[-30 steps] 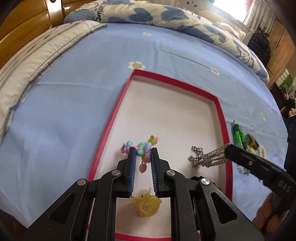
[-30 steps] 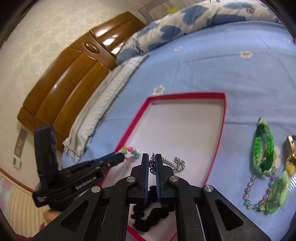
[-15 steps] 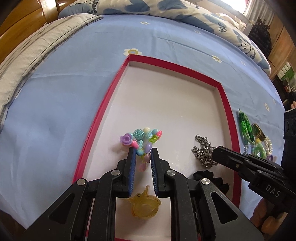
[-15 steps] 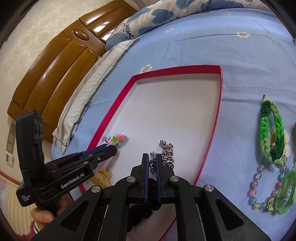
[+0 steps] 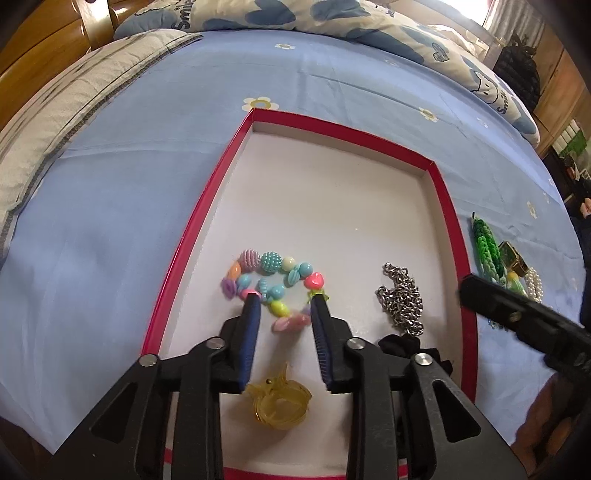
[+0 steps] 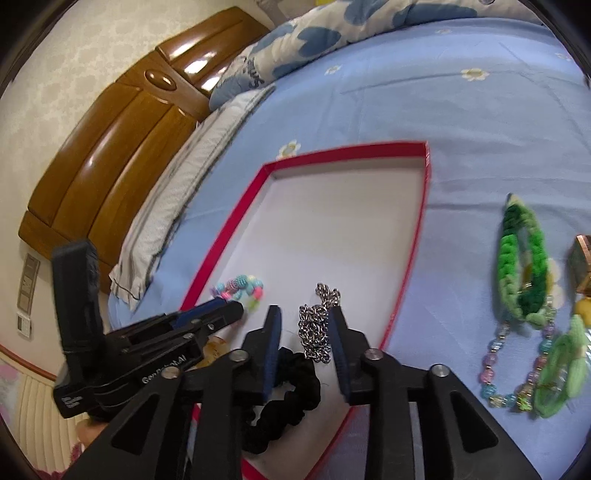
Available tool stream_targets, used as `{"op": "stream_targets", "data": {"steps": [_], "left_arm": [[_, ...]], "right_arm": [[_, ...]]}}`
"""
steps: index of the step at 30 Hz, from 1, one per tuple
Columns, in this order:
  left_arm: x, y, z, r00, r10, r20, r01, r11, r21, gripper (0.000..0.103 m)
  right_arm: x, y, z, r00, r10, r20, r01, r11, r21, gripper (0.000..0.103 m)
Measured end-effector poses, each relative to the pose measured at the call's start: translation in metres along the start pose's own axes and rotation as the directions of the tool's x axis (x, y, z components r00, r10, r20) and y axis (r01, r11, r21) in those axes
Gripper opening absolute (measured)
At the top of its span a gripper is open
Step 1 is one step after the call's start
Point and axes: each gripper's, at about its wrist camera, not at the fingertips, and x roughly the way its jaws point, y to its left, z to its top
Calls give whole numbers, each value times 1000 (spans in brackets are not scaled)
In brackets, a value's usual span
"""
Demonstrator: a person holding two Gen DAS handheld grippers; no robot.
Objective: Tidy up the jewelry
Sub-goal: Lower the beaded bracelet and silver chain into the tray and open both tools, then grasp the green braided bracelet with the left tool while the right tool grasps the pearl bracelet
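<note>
A red-rimmed white tray (image 5: 201,218) (image 6: 413,236) lies on the blue bedsheet. My left gripper (image 5: 283,301) is open over a pastel bead bracelet (image 5: 273,275) that lies in the tray. My right gripper (image 6: 303,312) is open around a silver chain (image 6: 316,332) (image 5: 400,299) that lies in the tray. A yellow hair clip (image 5: 279,402) and a black scrunchie (image 6: 286,391) also lie in the tray near me. The left gripper shows in the right wrist view (image 6: 236,308).
On the sheet right of the tray lie a green braided bracelet (image 6: 522,258) (image 5: 487,247), a pastel bead string (image 6: 517,369), a green clip (image 6: 561,369) and a gold watch (image 5: 511,256). Pillows (image 5: 258,14) and a wooden headboard (image 6: 110,147) lie beyond.
Both grippers have opened. The bead bracelet dropped from the left gripper and the chain from the right; both now lie in the tray.
</note>
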Motion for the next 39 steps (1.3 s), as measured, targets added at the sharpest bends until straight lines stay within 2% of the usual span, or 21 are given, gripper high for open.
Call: {"op": "stream_targets", "data": {"steps": [4,8,16,20,23,32,39], "left_arm": [[-5,-4,-2,1000,-6,11,6,1000,7,28],[-9,-8,-3,1000,-13,13,13,1000,11,30],[-26,-19,-9,999,-37,30,37,999,8,35],[-40,-29,-11,997,-56,47,56,998,13,39],[-49,-40,-13,996,-74,56,73,997,25,44],[-59,-82,-18,990,-131,43,126,987,96,44],[-55,-110,-20,988,-155,17,152,979,133,44]], "right_arm": [[-23,0,2,999,-1,45,1,1000,0,39],[-50,-4,0,996,-6,90,5,1000,7,40],[-100,-28,-16,984,-66,164,59,997,52,45],[-121,-47,-31,977,-109,184,93,991,92,51],[-138,-63,-43,970,-141,198,116,985,129,52],[-174,-105,-70,950,-218,225,162,957,241,54],[-194,-118,-77,934,-253,253,186,947,262,54]]}}
